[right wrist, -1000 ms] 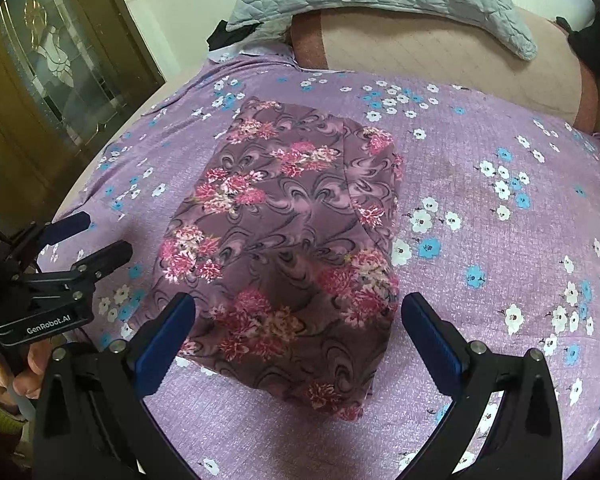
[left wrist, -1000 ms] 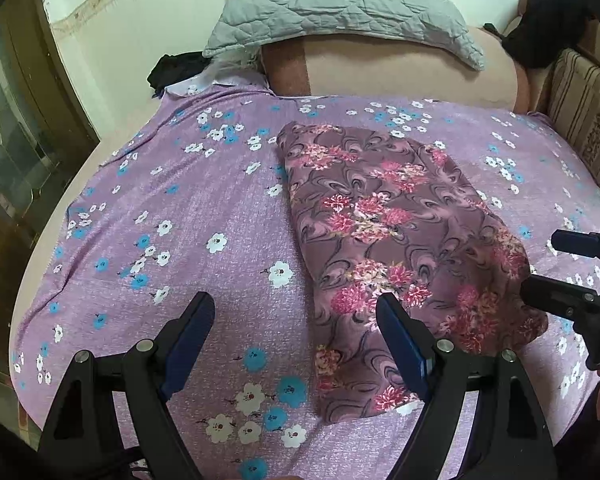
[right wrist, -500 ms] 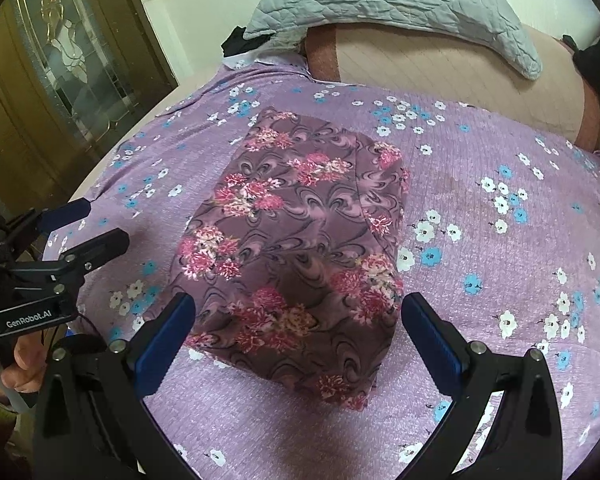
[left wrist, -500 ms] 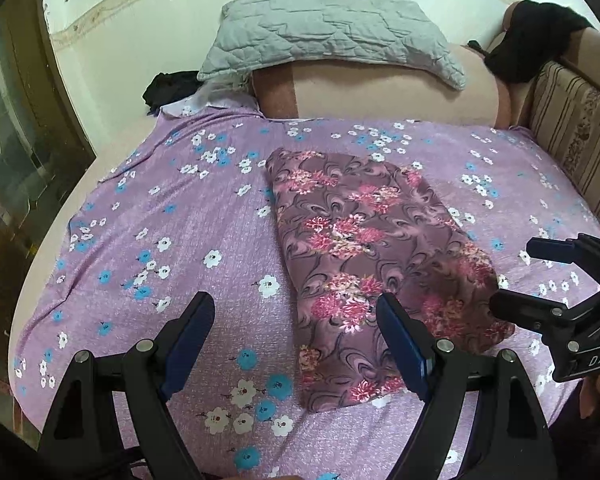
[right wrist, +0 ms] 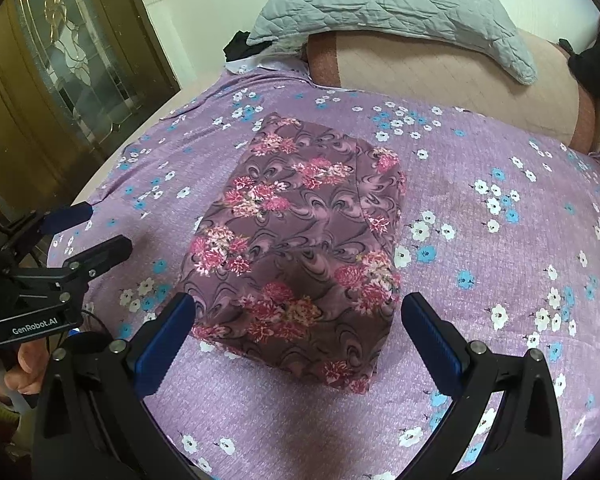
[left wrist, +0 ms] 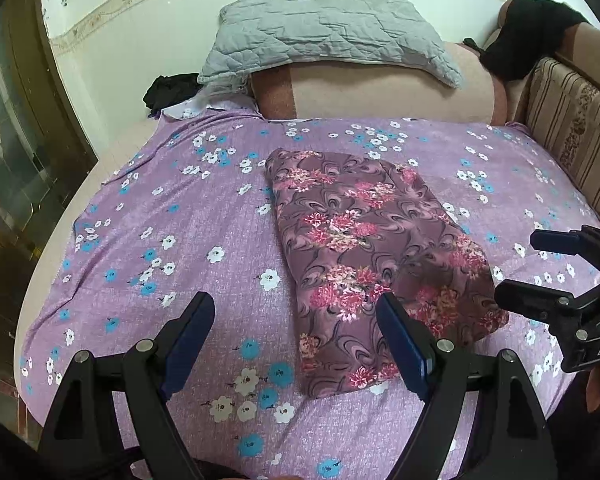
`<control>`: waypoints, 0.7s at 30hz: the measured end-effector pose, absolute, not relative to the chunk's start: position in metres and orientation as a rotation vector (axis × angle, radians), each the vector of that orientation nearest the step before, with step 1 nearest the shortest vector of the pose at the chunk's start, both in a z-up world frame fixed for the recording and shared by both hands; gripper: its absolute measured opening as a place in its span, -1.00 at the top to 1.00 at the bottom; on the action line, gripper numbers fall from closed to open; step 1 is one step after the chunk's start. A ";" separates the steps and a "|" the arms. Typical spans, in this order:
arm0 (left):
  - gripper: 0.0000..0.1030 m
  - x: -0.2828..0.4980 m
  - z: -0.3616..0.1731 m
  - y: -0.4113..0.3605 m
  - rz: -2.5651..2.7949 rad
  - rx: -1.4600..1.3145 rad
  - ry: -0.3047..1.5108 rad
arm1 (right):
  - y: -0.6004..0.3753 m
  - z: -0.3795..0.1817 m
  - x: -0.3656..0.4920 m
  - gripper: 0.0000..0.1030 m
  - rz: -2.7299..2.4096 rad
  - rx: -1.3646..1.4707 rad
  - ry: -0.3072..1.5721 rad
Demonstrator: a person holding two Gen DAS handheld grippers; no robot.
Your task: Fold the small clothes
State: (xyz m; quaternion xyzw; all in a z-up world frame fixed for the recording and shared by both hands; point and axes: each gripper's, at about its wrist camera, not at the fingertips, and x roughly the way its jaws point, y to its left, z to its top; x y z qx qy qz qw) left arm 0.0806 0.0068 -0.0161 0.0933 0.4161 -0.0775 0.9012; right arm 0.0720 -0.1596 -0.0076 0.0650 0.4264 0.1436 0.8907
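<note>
Both the left claw point(left wrist: 296, 320) and right claw point(right wrist: 296, 320) hover agape and empty above the folded cloth point(left wrist: 376, 256) on the bed point(left wrist: 180, 240).

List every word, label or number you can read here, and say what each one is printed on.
"GenRobot.AI": white lettering on the black body of the left gripper, seen from the right wrist camera.
"DA": start of a white label on the right gripper, cut off by the frame edge; the rest cannot be read.
No other text: the folded floral garment and bedsheet carry only patterns.
</note>
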 end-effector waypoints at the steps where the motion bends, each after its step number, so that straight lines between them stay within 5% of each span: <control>1: -0.62 0.080 -0.016 0.007 -0.161 0.194 0.861 | -0.159 -0.007 0.072 -0.99 0.298 0.134 0.885; 21: -0.62 0.078 -0.015 0.008 -0.169 0.206 0.862 | -0.157 -0.005 0.068 -0.99 0.296 0.139 0.893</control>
